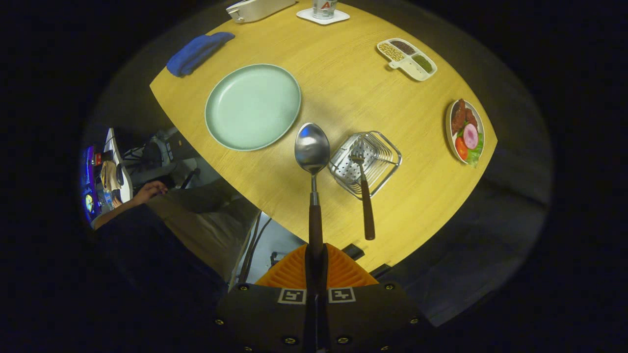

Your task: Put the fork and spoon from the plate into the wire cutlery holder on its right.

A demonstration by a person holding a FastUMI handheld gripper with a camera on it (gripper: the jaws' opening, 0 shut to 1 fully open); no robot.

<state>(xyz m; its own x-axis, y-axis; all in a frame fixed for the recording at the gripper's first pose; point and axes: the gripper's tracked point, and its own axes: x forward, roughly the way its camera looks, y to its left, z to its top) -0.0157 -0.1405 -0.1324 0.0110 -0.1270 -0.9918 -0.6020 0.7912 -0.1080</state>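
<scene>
Tabletop [343,88] below; gripper [316,267] clamps spoon [312,149], handle end apparently hidden.

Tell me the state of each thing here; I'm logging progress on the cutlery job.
tool: shut on the spoon's handle.
spoon: held above the table, bowl beside the holder.
fork: in the wire cutlery holder, tines down, handle leaning out.
plate: empty.
blue cloth: folded.

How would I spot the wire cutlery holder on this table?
Start at the big pale green plate on the wooden table. Just to its right, beyond the spoon that the gripper holds, sits the holder. It is the only shiny wire basket there, with a fork leaning out of it.
</scene>
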